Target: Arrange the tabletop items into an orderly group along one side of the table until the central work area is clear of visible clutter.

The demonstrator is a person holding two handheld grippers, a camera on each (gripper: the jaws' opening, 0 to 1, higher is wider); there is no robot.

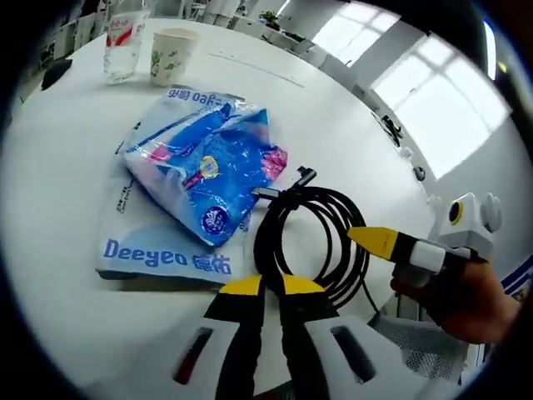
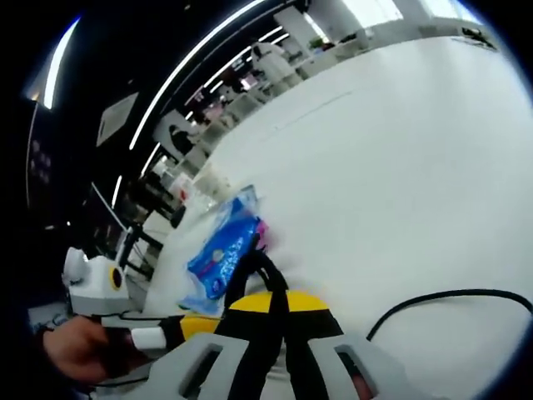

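Jaws of the left gripper [image 1: 271, 287] stand nearly closed in the left gripper view, their yellow tips pinching the near edge of a coiled black cable [image 1: 312, 237] on the white table [image 1: 75, 275], just beside blue wipe packs [image 1: 200, 171], with a paper cup [image 1: 172, 55] and a clear bottle [image 1: 125, 42], its top cut off, at the far edge, while the right gripper [image 1: 385, 242] enters from the right in a hand [image 1: 462, 300]. In the right gripper view, the right gripper [image 2: 271, 302] is pressed together on the same cable [image 2: 250, 275], one strand [image 2: 450, 296] trailing right; the blue packs [image 2: 221, 250] look blurred, and the left gripper [image 2: 179, 327] shows at lower left.
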